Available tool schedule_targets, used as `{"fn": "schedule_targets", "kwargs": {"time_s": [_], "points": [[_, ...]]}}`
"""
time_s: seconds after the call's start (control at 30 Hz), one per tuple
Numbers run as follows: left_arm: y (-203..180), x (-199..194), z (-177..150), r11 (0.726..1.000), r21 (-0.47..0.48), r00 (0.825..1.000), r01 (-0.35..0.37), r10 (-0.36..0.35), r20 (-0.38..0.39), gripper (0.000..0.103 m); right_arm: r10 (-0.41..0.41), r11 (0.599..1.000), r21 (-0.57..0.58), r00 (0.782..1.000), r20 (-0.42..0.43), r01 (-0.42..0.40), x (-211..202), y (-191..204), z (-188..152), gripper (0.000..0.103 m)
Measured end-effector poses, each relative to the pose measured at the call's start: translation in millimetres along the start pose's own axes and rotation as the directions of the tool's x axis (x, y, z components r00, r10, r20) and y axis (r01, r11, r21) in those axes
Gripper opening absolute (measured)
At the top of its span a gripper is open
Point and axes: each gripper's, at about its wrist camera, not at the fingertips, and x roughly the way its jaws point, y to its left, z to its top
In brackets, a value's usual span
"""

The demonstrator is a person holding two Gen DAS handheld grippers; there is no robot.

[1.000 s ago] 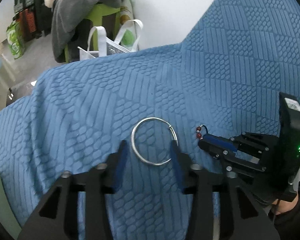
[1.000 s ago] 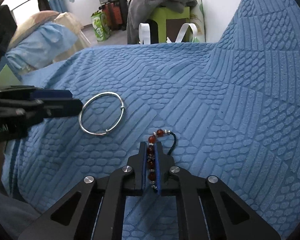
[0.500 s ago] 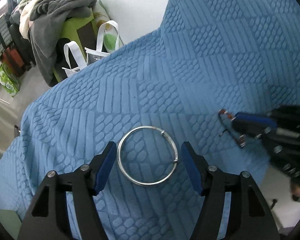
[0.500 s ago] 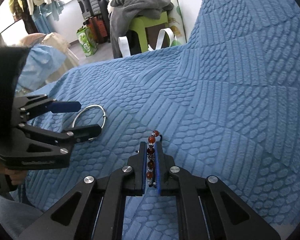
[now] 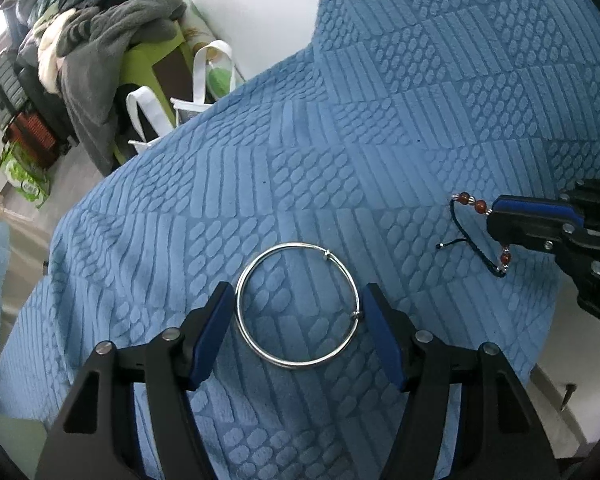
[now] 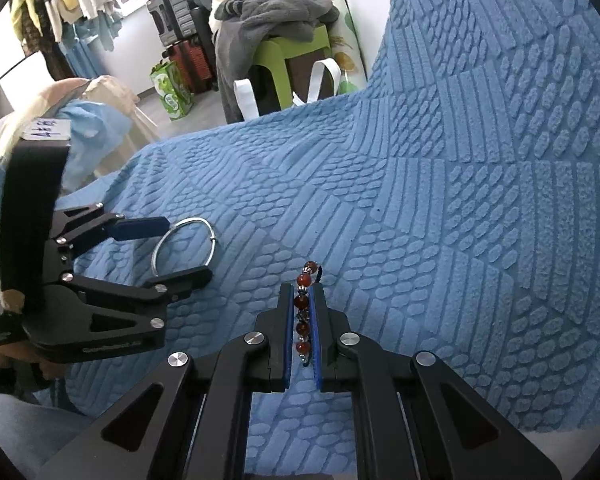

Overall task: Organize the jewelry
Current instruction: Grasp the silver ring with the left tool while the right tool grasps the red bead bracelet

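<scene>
1. Since a second ago my left hand-held gripper [image 5: 298, 332] has spread its jaws and rolled, so the silver bangle [image 5: 297, 305] that sat ahead of the tips now lies between them.
2. My right hand-held gripper [image 6: 302, 322] has come up off the blue textured bedspread [image 5: 340, 128] with the beaded bracelet [image 6: 303, 312], which earlier trailed onto the fabric.
3. Left hand-held gripper: released. Its blue pads [image 5: 212, 332] stand on either side of the bangle; the left one is clear of the ring, the right one is at its rim by the small clasp, and I cannot tell whether it touches.
4. The bangle lies flat on the bedspread.
5. Right hand-held gripper: clenched on the beaded bracelet. The red beads run in a line between the blue pads, and a couple stick out past the tips.
6. In the left view the bracelet's dark cord [image 5: 466, 240] hangs in a loop from the right gripper's tip, over the bedspread.
7. The two grippers are near each other, the right one to the right of the bangle.
8. Beyond the bed's edge stand a green stool [image 6: 296, 54] heaped with grey clothing [image 6: 268, 16] and a white-handled bag [image 5: 180, 108].
</scene>
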Motion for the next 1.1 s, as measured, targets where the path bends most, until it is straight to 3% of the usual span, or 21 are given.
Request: {"fn": "schedule_targets", "kwargs": {"time_s": [0.2, 0.27, 0.3, 0.57, 0.73, 1.1], "points": [[20, -12, -12, 0.989, -0.143, 0.999, 0.039, -0.041, -0.014, 0.065, -0.002, 1.000, -0.020, 1.000, 0.005, 0.002, -9, 13, 4, 0.006], [26, -19, -17, 0.981, -0.182, 0.998, 0.064, -0.067, -0.009, 0.016, -0.001, 1.000, -0.025, 1.000, 0.005, 0.001, -10, 19, 3, 0.006], [29, -18, -19, 0.977, -0.205, 0.997, 0.057, -0.066, -0.038, 0.015, 0.001, 1.000, -0.025, 1.000, 0.004, -0.001, -11, 22, 2, 0.006], [51, -30, -44, 0.937, -0.328, 0.992, 0.118, -0.126, -0.004, 0.015, 0.019, 1.000, 0.011, 1.000, -0.025, -0.019, -2, 34, -12, 0.006], [47, -34, -42, 0.938, -0.301, 0.985, 0.172, -0.170, 0.035, 0.016, 0.018, 0.999, 0.035, 0.999, -0.030, -0.017, -1, 31, -19, 0.006], [41, -13, -21, 0.942, -0.306, 0.990, 0.137, -0.136, 0.022, 0.017, 0.020, 0.999, 0.030, 0.999, -0.027, -0.019, 0, 30, -17, 0.006]]}}
